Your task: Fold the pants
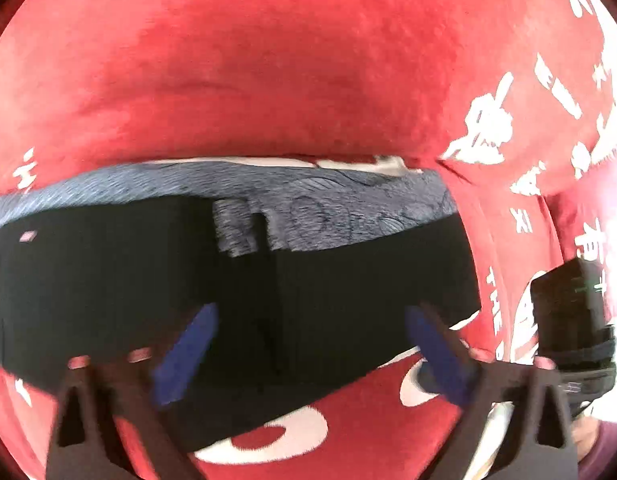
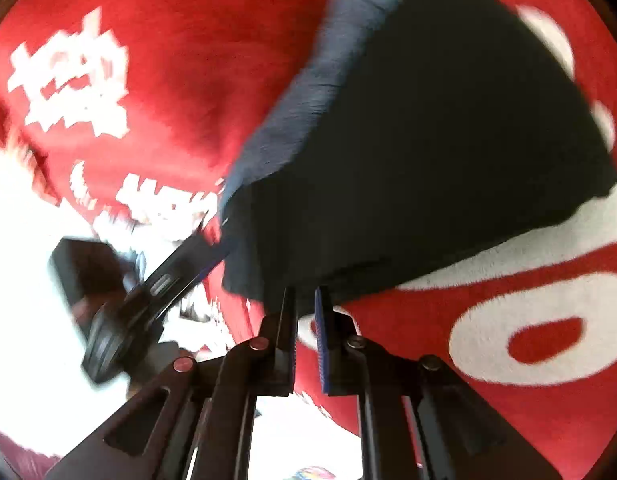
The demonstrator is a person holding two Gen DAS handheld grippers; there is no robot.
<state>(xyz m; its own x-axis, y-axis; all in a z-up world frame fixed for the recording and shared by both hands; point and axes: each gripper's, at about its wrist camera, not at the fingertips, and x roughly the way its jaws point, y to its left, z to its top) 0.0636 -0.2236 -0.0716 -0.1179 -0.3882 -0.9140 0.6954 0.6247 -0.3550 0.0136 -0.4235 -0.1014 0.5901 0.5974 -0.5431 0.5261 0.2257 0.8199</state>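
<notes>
The pants (image 1: 228, 280) are dark, nearly black, with a blue-grey textured inner side (image 1: 308, 188) showing along the far edge. They lie as a folded band across a red blanket. My left gripper (image 1: 312, 320) is open, its blue-padded fingers (image 1: 188, 352) spread just above the pants' near edge. In the right wrist view the pants (image 2: 448, 140) lift off the blanket as a raised flap. My right gripper (image 2: 306, 296) is shut on the pants' lower edge. The left gripper (image 2: 188, 256) shows at the pants' left corner.
The red blanket (image 1: 268, 60) with white characters and shapes covers the whole surface, with a raised fold behind the pants. It also shows in the right wrist view (image 2: 508, 360). The right gripper's body (image 1: 568, 320) is at the right edge.
</notes>
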